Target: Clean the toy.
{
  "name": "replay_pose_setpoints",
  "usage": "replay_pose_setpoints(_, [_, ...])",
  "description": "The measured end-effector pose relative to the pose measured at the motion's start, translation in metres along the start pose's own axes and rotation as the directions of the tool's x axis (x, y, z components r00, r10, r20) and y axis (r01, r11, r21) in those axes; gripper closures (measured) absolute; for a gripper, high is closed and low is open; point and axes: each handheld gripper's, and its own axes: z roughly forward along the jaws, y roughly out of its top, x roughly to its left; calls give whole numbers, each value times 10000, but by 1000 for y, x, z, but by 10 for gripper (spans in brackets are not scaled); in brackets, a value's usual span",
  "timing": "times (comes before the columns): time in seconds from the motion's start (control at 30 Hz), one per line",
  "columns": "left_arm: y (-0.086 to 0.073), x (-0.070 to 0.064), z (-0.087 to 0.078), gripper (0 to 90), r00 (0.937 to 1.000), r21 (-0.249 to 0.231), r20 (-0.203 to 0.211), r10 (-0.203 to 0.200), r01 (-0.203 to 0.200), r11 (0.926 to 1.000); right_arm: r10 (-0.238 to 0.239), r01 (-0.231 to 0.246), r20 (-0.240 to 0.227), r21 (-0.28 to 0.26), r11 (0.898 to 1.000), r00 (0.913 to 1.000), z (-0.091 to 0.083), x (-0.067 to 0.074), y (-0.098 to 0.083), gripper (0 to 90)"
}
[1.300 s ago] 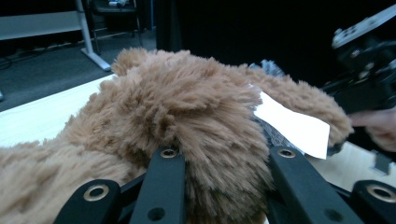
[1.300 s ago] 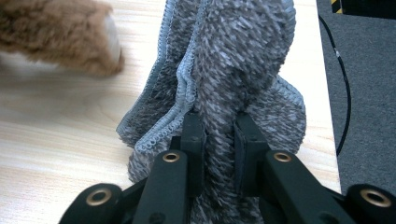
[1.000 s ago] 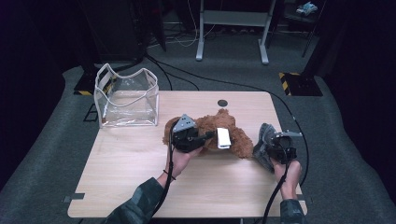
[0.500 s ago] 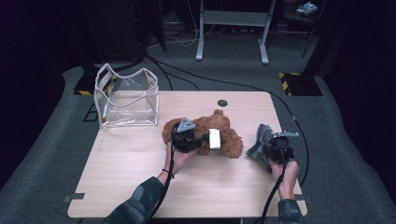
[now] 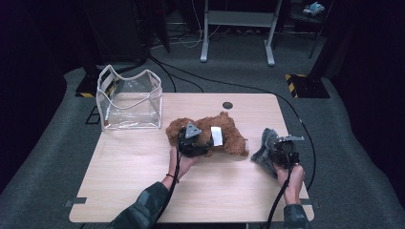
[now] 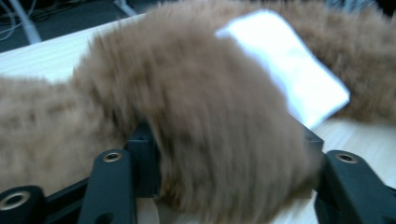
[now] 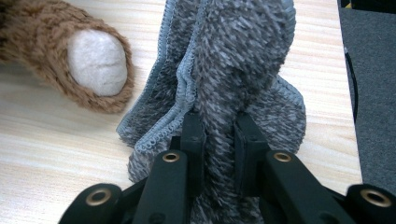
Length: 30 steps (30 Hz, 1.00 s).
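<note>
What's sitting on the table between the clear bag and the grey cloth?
The brown plush toy lies between the clear bag and the grey cloth, seen in the high view.

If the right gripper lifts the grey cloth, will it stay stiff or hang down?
The grey cloth will probably hang limp: it already bunches into folds where the right gripper pinches it. It looks fluffy and thin, so likely light, and its fuzzy pile should resist slipping.
</note>
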Motion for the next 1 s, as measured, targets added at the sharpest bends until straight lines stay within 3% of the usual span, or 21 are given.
replay_pose_setpoints(0.13, [-13,-5,5,371,9998,283,-212,-38,44,9996,11,-11,-4,56,10000,10000,0,0,0,771])
replay_pose_setpoints(0.2, [-24,-7,19,343,9984,925,-563,0,52,9957,11,-11,-17,64,10000,10000,2,0,-1,771])
replay_pose_setpoints(0.27, [-26,-6,25,337,9968,1106,-802,32,57,9938,77,-77,-16,135,9999,10000,2,2,-1,771])
replay_pose_setpoints(0.37, [-29,2,42,337,9877,1399,-1554,-169,390,9894,-60,61,-26,107,9999,10000,4,2,-1,771])
replay_pose_setpoints(0.4, [-29,8,46,341,9831,1371,-1777,-431,681,9882,-52,52,-37,149,9999,10000,3,2,-1,771])
replay_pose_setpoints(0.43, [-29,8,46,340,9831,1371,-1777,-431,681,9882,-52,52,-37,149,9999,10000,3,2,-1,771])
replay_pose_setpoints(0.47, [-28,12,49,341,9788,1244,-1981,-526,784,9891,5,-5,-10,176,9998,10000,3,3,-1,771])
replay_pose_setpoints(0.73, [-21,11,51,454,9761,1120,-2144,-365,617,9918,-96,96,-35,116,9999,9999,4,0,-3,771])
replay_pose_setpoints(0.77, [-20,11,51,515,9762,1051,-2141,-354,591,9927,-26,27,-30,168,9999,10000,3,1,-3,770])
replay_pose_setpoints(0.8, [-19,11,51,515,9762,1067,-2137,-368,608,9924,-26,27,-30,168,9999,10000,3,1,-3,770])
replay_pose_setpoints(0.83, [-19,12,52,617,9757,1116,-2177,-253,507,9925,-29,30,-58,164,9999,10000,3,1,-3,770])
replay_pose_setpoints(1.0, [-22,15,50,708,9813,1236,-1917,-173,416,9915,-8,9,-61,108,9999,10000,1,1,-3,771])
